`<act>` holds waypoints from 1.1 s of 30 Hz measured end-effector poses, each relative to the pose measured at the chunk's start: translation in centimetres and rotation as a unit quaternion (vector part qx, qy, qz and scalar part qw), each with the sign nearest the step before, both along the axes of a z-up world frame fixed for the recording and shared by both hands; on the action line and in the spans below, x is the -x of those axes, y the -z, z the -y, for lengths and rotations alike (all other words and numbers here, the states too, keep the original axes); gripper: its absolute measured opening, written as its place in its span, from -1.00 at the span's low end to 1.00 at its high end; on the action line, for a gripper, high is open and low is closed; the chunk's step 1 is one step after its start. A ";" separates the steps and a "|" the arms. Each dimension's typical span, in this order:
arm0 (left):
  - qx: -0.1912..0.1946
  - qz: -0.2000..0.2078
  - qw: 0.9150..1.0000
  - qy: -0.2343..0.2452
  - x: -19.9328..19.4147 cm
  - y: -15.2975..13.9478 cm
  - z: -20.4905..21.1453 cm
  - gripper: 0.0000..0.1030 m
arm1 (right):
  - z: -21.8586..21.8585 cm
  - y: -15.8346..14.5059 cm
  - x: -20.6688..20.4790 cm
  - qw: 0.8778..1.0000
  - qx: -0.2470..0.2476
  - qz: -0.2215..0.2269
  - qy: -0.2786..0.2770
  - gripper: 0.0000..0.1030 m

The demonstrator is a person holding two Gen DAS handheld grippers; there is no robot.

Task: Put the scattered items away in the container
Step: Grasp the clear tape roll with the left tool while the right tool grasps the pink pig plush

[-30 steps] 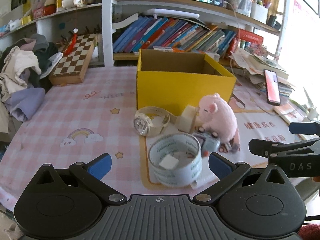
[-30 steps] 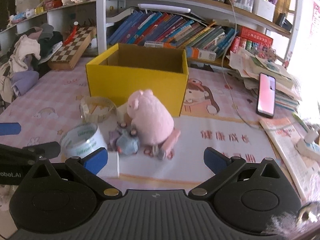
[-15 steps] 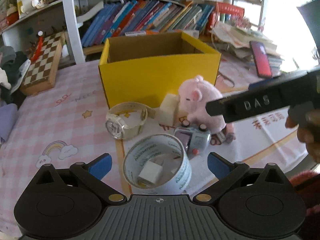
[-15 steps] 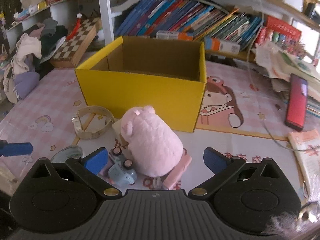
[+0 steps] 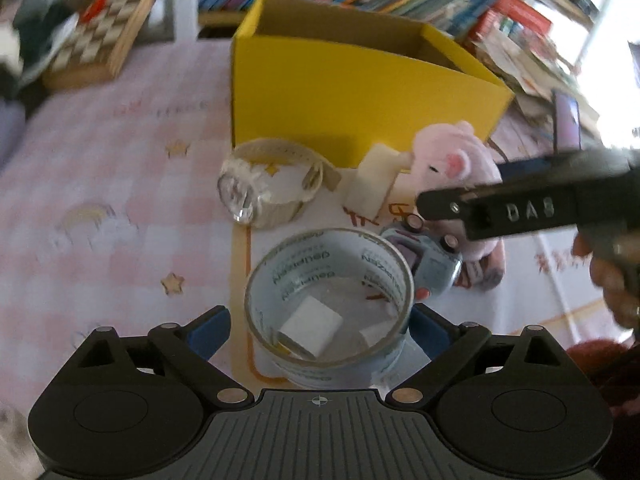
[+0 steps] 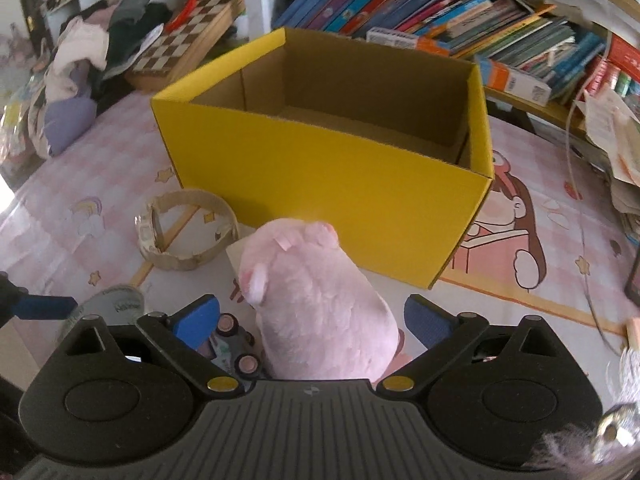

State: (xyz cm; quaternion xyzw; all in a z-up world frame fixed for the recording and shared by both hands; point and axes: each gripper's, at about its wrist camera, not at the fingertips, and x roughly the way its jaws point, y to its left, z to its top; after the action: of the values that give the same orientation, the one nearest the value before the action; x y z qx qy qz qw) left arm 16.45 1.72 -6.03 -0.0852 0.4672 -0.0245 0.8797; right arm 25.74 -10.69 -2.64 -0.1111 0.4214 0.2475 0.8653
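An empty yellow cardboard box (image 6: 332, 168) stands open on the pink table. In front of it lie a beige wristwatch (image 5: 264, 184), a white block (image 5: 374, 180), a pink plush pig (image 6: 316, 300), a small grey toy car (image 5: 432, 260) and a clear tape roll (image 5: 308, 276) with a white cube inside its ring. My left gripper (image 5: 320, 330) is open, its blue fingertips on either side of the tape roll. My right gripper (image 6: 314, 318) is open and straddles the pig's back. Its black body crosses the left wrist view over the pig.
A chessboard (image 6: 188, 48) leans at the back left beside a heap of clothes (image 6: 80, 80). Rows of books (image 6: 440, 12) fill the shelf behind the box. A phone (image 5: 568, 120) and stacked papers (image 6: 616, 132) lie to the right. A hand (image 5: 612, 280) holds the right gripper.
Both grippers came forward and down. The left now has the tape roll between its open fingers, and the right has closed in over the pig. Nothing on the table has shifted.
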 end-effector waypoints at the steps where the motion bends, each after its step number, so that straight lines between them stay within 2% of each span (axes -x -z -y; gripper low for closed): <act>1: 0.006 -0.002 1.000 -0.006 -0.2 0.1 -0.1 0.88 | 0.1 0.1 -0.2 1.000 0.002 -0.002 -0.003 0.50; 2: 0.002 0.000 1.000 -0.008 -0.3 0.0 0.0 0.87 | 0.2 0.3 -0.4 1.000 0.004 -0.003 -0.006 0.32; 3: -0.001 0.001 1.000 -0.010 -0.5 0.0 0.1 0.86 | 0.4 0.3 -0.5 1.000 0.001 -0.003 -0.010 0.30; 5: -0.007 0.005 1.000 -0.013 -0.8 -0.1 0.4 0.67 | 0.9 0.1 -0.8 1.000 -0.011 -0.001 -0.015 0.17; 12: -0.027 0.031 0.999 -0.029 -1.6 -1.2 1.0 0.66 | 3.1 -1.8 -0.5 0.997 -0.055 0.029 -0.038 0.12; 17: -0.039 0.088 0.995 -0.036 -1.1 -3.9 1.5 0.66 | 4.7 -3.9 0.0 0.993 -0.085 0.065 -0.059 0.12; 19: -0.042 0.116 0.992 -0.034 -1.1 -5.4 1.9 0.66 | 5.6 -5.2 0.5 0.986 -0.118 0.093 -0.067 0.12; 23: -0.057 0.175 0.983 -0.020 -1.5 -8.5 2.9 0.66 | 7.4 -8.0 1.2 0.965 -0.185 0.160 -0.096 0.12; 27: -0.073 0.218 0.973 0.004 -4.0 -11.1 3.4 0.66 | 7.3 -9.4 -0.2 0.957 -0.179 0.202 -0.108 0.13; 31: -0.112 0.224 0.968 0.024 -7.1 -12.0 3.4 0.66 | 6.8 -9.1 -3.2 0.960 -0.168 0.204 -0.093 0.13; 33: -0.124 0.216 0.968 0.032 -8.7 -12.0 3.1 0.66 | 6.5 -8.6 -4.9 0.964 -0.157 0.197 -0.089 0.13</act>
State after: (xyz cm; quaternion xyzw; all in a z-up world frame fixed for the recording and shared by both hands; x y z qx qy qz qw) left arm 25.19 -1.41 5.94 0.0470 0.2678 -0.0124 0.9623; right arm 30.69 -17.16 5.93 -0.0577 0.1874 0.3599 0.9122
